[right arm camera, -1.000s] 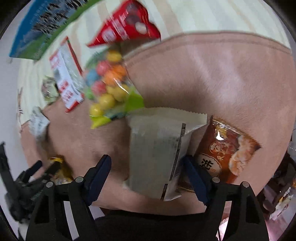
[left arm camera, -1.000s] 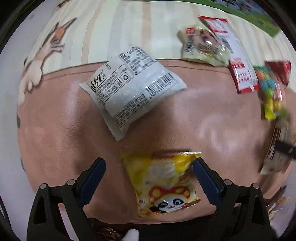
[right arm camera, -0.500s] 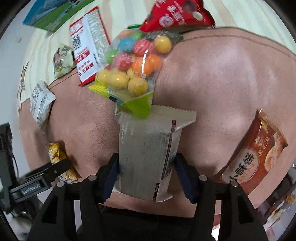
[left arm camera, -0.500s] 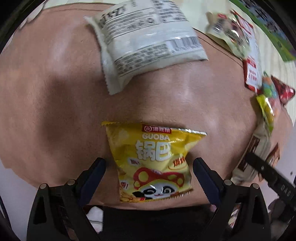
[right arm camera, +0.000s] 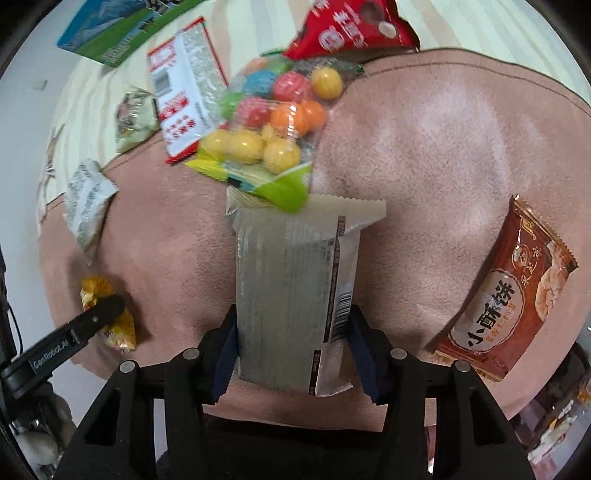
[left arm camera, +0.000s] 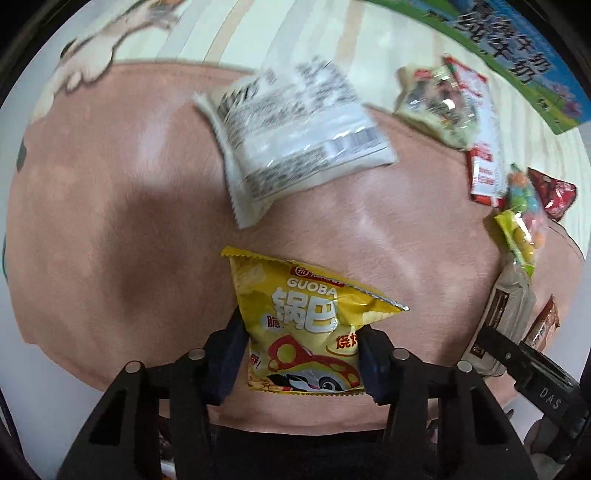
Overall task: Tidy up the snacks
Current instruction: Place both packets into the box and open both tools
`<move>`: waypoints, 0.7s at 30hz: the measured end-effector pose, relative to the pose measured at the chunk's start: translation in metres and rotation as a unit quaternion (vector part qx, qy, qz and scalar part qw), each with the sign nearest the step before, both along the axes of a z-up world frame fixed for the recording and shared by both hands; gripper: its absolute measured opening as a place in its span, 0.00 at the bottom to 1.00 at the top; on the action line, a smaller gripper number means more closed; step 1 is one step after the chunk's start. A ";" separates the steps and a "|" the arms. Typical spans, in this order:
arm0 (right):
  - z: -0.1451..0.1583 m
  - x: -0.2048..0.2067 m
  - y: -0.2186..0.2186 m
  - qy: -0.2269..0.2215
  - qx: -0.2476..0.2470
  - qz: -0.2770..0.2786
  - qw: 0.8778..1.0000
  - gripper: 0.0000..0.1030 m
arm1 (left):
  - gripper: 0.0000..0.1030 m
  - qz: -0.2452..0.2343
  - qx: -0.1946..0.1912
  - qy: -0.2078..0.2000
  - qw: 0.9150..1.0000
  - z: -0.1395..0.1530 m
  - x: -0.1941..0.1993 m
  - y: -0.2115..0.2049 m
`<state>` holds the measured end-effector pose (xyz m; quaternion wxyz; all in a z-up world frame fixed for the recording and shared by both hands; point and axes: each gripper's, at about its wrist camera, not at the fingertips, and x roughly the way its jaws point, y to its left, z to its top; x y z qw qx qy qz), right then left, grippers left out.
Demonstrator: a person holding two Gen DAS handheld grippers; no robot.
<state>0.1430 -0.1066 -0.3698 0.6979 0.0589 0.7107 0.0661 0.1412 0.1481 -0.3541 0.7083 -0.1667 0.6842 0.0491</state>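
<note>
My left gripper (left arm camera: 301, 350) is shut on a yellow GUOBA snack bag (left arm camera: 306, 317), its blue pads pressing both sides, over a pink mat (left arm camera: 110, 221). My right gripper (right arm camera: 291, 343) is shut on a pale grey wrapped snack pack (right arm camera: 291, 291); the pack's top edge lies under a clear bag of coloured candy balls (right arm camera: 273, 125). The right gripper and its pack also show in the left wrist view (left arm camera: 532, 365). The left gripper and yellow bag show in the right wrist view (right arm camera: 107, 317).
A white printed packet (left arm camera: 295, 129) lies beyond the yellow bag. A brown biscuit packet (right arm camera: 517, 291) lies right of the grey pack. A red-and-white packet (right arm camera: 184, 85), a red bag (right arm camera: 351, 29), a small greenish packet (right arm camera: 135, 114) and a green-blue box (right arm camera: 122, 33) sit farther back.
My left gripper has closed from open onto the yellow bag. My right gripper closed onto the grey pack and now holds it firmly. Both views have shifted slightly.
</note>
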 end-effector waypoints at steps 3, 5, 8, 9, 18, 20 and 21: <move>0.015 -0.003 0.003 -0.005 0.025 -0.001 1.000 0.56 | 0.49 -0.006 -0.008 -0.015 1.000 0.020 0.007 -0.010; 0.028 -0.002 0.003 -0.011 0.041 0.003 0.999 0.56 | 0.49 -0.009 -0.016 -0.027 0.999 0.037 0.014 -0.015; 0.052 0.002 0.003 -0.028 0.067 0.004 0.997 0.56 | 0.49 -0.012 -0.030 -0.050 0.998 0.060 0.023 -0.021; 0.063 0.006 0.004 -0.036 0.072 0.006 0.997 0.56 | 0.49 -0.013 -0.035 -0.060 0.998 0.071 0.028 -0.023; 0.152 0.067 -0.009 -0.112 0.122 0.013 0.986 0.56 | 0.49 -0.035 -0.064 -0.127 0.989 0.153 0.074 -0.038; 0.173 0.087 -0.010 -0.131 0.128 0.013 0.983 0.56 | 0.49 -0.040 -0.063 -0.139 0.987 0.161 0.099 -0.049; 0.180 0.099 -0.008 -0.138 0.128 0.012 0.982 0.56 | 0.49 -0.043 -0.062 -0.147 0.986 0.170 0.111 -0.051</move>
